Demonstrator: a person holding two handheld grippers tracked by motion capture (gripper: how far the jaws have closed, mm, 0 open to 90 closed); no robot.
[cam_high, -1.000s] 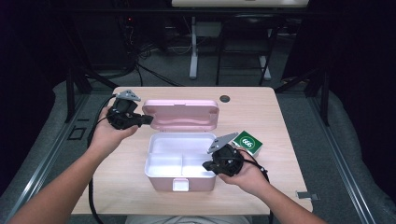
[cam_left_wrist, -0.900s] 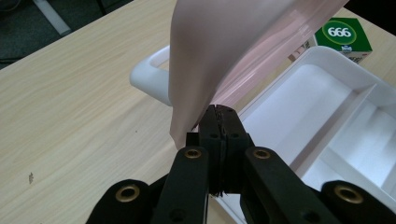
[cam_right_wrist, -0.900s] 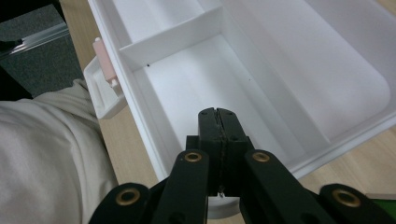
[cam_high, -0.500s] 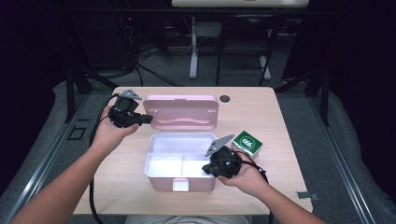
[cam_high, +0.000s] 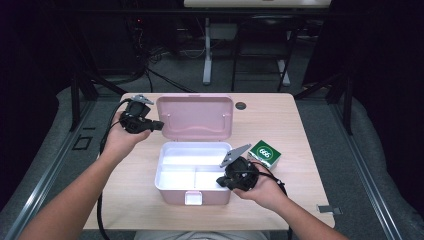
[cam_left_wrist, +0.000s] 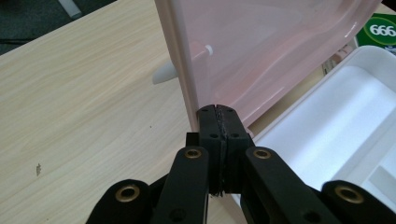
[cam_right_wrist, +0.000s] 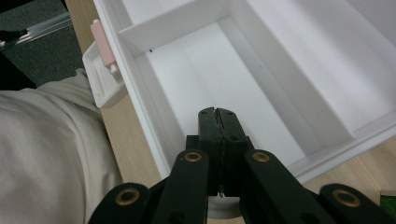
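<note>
The box (cam_high: 192, 175) sits open near my edge of the table, pink outside and white inside, with one long compartment at the back and two smaller ones in front, all bare. Its pink lid (cam_high: 196, 117) stands raised behind it, leaning back a little, hollow side toward me. A small white latch (cam_high: 192, 198) juts from the middle of the front wall.
</note>
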